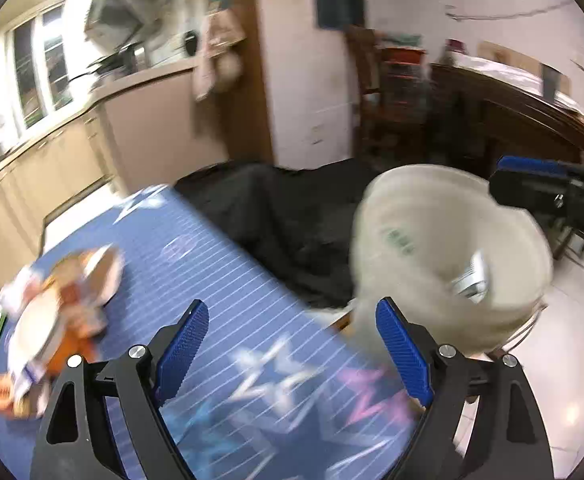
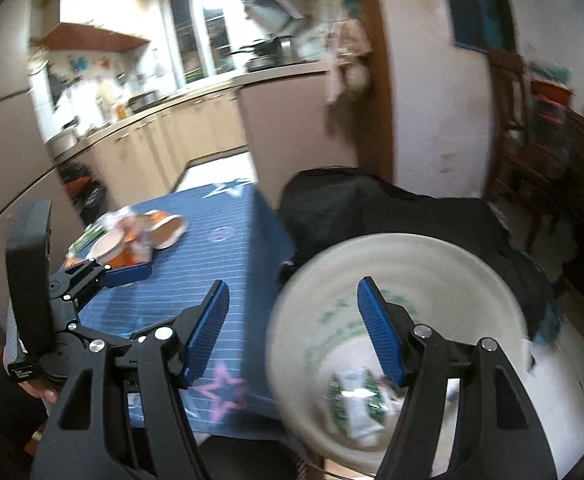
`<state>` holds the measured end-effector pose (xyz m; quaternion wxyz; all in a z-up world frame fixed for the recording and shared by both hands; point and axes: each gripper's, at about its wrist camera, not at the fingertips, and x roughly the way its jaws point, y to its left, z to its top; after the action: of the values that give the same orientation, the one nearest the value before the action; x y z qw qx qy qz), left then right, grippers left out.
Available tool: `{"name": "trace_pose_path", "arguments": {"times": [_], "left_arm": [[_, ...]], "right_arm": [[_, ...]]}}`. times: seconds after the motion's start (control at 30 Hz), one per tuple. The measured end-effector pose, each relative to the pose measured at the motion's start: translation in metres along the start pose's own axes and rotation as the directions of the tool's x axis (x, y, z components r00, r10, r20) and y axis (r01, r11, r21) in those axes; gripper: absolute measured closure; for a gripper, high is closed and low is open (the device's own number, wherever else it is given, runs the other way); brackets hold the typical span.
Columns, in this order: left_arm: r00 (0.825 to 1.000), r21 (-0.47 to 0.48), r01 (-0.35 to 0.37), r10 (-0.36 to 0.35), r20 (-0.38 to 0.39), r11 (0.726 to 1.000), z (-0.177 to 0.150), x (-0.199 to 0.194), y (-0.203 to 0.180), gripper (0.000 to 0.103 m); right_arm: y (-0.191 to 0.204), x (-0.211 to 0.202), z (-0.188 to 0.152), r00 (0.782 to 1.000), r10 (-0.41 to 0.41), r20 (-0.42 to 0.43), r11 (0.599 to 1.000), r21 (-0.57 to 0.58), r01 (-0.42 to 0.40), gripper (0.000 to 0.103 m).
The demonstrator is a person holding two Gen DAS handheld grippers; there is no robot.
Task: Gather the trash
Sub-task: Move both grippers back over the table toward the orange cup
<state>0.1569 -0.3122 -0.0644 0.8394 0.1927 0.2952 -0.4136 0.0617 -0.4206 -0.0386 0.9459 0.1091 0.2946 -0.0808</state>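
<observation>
While the left wrist view is smeared by motion, the left tool (image 1: 292,344) shows its blue pads spread with nothing between them, above the blue striped counter (image 1: 220,264). A heap of wrappers (image 1: 56,320) lies on the counter, well left of the white bag-lined bin (image 1: 447,252) just off its right edge. From the right wrist, the right tool (image 2: 292,324) is likewise spread, empty, over the bin (image 2: 395,344); a green-and-white packet (image 2: 355,404) lies inside the bin.

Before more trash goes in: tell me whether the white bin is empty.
Not empty. The white bin already holds a crumpled green-and-white wrapper at its bottom; the right wrist view looks straight in.
</observation>
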Motion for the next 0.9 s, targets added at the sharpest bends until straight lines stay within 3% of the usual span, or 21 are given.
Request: {"name": "trace_pose_path", "arguments": {"times": [0.23,0.37,0.63,0.77,0.9], "left_arm": [[0.987,-0.154,-0.154,0.146,-0.060,0.976,-0.064,-0.029,0.099,0.017],[0.965,-0.196,-0.259,0.245,-0.094,0.946,-0.099,-0.053,0.145,0.017],[0.914,-0.303,-0.403,0.367,-0.171,0.864,-0.155,-0.088,0.219,0.017],[0.897,-0.352,-0.442,0.402,-0.185,0.825,-0.172,-0.106,0.249,0.017],[0.862,-0.331,-0.506,0.474,-0.179,0.796,-0.177,-0.121,0.278,0.017]], "right_arm": [[0.051,0.054,-0.001,0.993,0.085,-0.084,0.995,-0.045,-0.089,0.039],[0.079,0.083,-0.006,0.983,0.127,-0.129,0.990,-0.046,-0.134,0.039],[0.138,0.127,-0.008,0.957,0.216,-0.192,0.971,-0.062,-0.231,0.039],[0.161,0.140,0.002,0.949,0.250,-0.193,0.963,-0.056,-0.265,0.040],[0.180,0.151,0.022,0.951,0.268,-0.157,0.960,-0.041,-0.277,0.040]]}}
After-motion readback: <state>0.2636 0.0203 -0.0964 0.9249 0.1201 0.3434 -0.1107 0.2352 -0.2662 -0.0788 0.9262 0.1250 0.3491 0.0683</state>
